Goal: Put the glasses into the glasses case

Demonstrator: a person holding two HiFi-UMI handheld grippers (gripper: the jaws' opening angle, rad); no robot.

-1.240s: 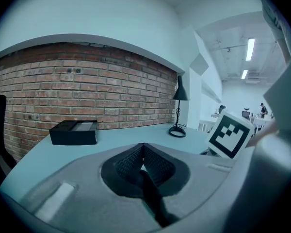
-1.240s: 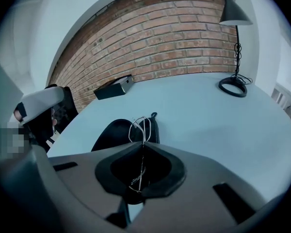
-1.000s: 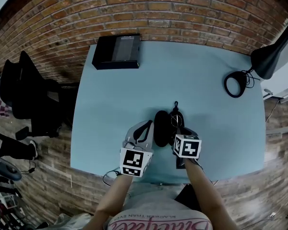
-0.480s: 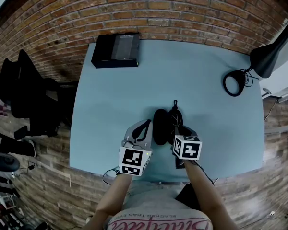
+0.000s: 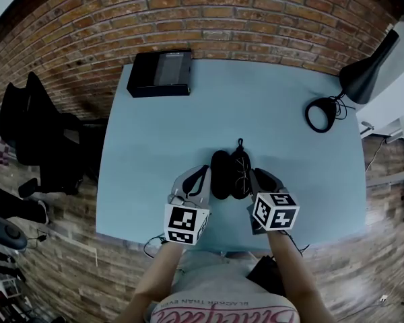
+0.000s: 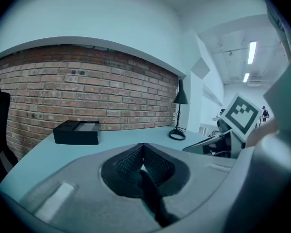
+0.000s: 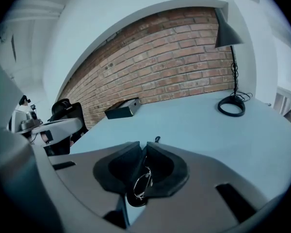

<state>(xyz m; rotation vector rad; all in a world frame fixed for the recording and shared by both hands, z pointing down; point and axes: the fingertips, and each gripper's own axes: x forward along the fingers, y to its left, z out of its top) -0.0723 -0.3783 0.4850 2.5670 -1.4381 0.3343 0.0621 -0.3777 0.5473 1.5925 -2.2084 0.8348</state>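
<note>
A black glasses case (image 5: pixel 221 173) lies open on the light blue table (image 5: pixel 283 113), its two halves side by side. Thin wire-framed glasses (image 5: pixel 240 172) lie in the right half. My left gripper (image 5: pixel 203 174) rests just left of the case, its jaws shut on nothing. On the other side my right gripper (image 5: pixel 258 175) sits by the case's right edge, also shut. In the right gripper view the glasses (image 7: pixel 141 180) show through the hollow behind the closed right gripper (image 7: pixel 142 147). In the left gripper view the left gripper (image 6: pixel 143 152) shows pads pressed together.
A flat black box (image 5: pixel 159 73) sits at the table's far left against the brick wall. A black desk lamp (image 5: pixel 362 74) with its round base (image 5: pixel 321 114) stands at the far right. A black chair (image 5: pixel 34 123) is off the left edge.
My right gripper has drawn back toward me and to the right, off the case. The case and glasses stay put. The left gripper has barely moved.
</note>
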